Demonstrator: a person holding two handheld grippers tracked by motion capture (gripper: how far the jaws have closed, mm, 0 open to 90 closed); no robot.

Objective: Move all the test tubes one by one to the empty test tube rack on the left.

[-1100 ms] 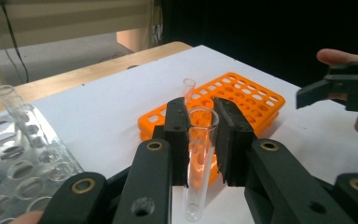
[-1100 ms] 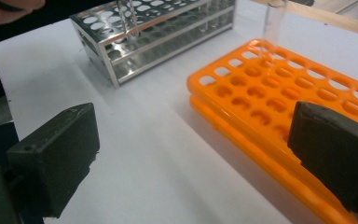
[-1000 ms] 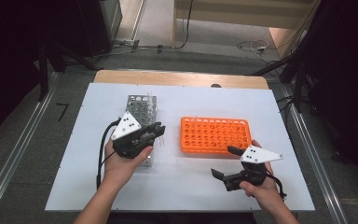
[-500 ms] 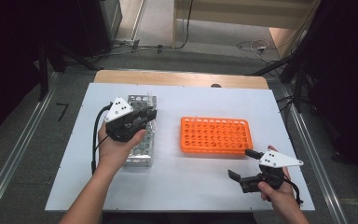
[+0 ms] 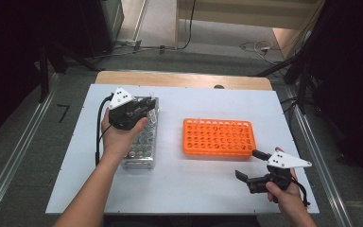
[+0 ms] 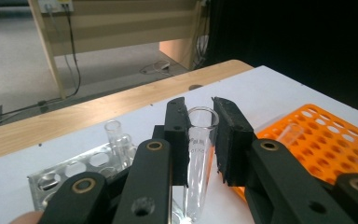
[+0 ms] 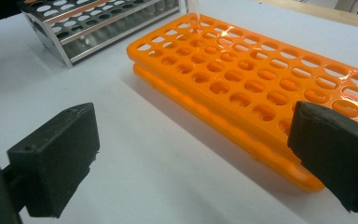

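Test tube (image 6: 199, 154) stands upright between the left gripper (image 6: 200, 140) jaws, rim level with the jaw tips; left pad against the glass, right pad touching or a hair off, so narrow around the tube, full clamp cannot be told. Tube's lower end is down among the metal rack (image 6: 70, 175) holes. High view: left gripper (image 5: 144, 108) over the far end of the metal rack (image 5: 142, 156), on the table's (image 5: 179, 189) left side. Another clear tube (image 6: 114, 135) stands in the rack just beyond. Right gripper (image 5: 248, 165) held low at the near right of the table, jaws wide, nothing between them, near corner of the orange rack (image 5: 220, 137) just ahead. Right gripper view: orange rack (image 7: 261, 93) holes mostly bare, one clear tube (image 7: 195, 14) at its far corner.
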